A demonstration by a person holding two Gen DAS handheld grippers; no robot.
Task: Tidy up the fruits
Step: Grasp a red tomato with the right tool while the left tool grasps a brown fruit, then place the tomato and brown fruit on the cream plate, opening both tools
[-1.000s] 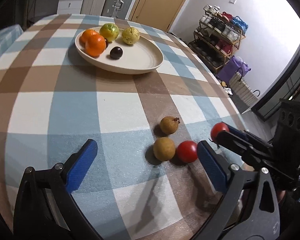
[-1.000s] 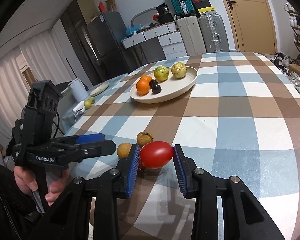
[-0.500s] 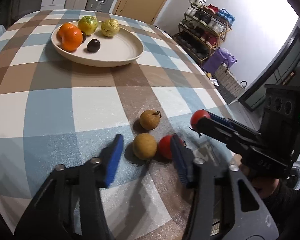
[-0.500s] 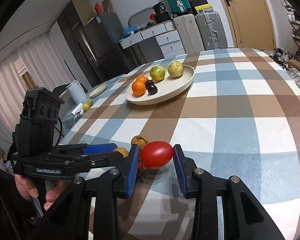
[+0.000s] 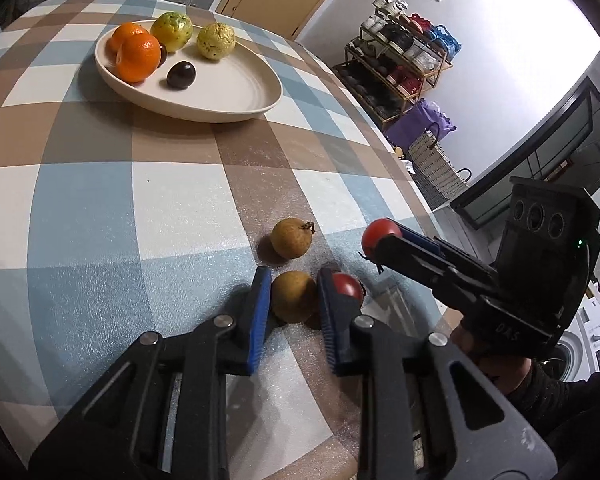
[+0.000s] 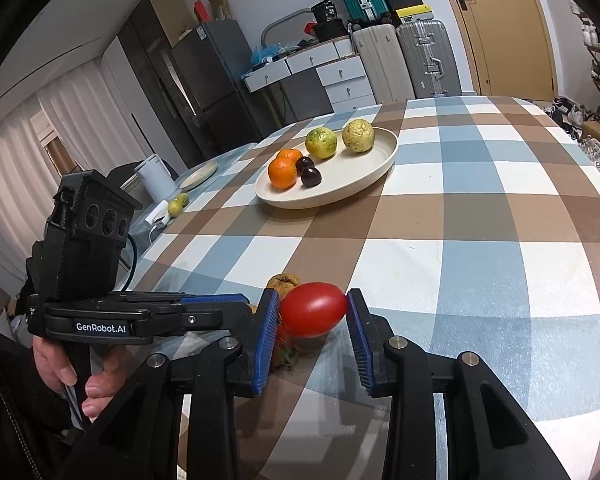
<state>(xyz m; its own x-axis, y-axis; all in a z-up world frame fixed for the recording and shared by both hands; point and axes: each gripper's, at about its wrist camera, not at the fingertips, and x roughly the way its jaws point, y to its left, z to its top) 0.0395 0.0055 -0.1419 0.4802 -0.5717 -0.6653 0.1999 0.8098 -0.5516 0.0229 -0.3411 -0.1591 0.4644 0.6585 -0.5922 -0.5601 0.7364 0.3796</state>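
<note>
My left gripper (image 5: pixel 293 294) is shut on a brown round fruit (image 5: pixel 292 296) that rests on the checked tablecloth. A second brown fruit (image 5: pixel 291 237) lies just beyond it and a red tomato (image 5: pixel 346 286) sits right of my right finger. My right gripper (image 6: pixel 313 312) is shut on another red tomato (image 6: pixel 313 309) and holds it above the table; it shows in the left wrist view (image 5: pixel 380 236). The cream plate (image 5: pixel 236 96) at the far side holds two oranges (image 5: pixel 138 57), two yellow-green fruits (image 5: pixel 216 41) and dark plums (image 5: pixel 181 75).
The table edge runs along the right, with a shoe rack (image 5: pixel 404 56) and baskets beyond. A white kettle (image 6: pixel 155 178) and small yellow fruits (image 6: pixel 177 205) stand on a side table at the left. Suitcases (image 6: pixel 420 60) stand by the door.
My left gripper moved forward and closed from wide open onto the near brown fruit. My right gripper kept its tomato and stayed nearly still.
</note>
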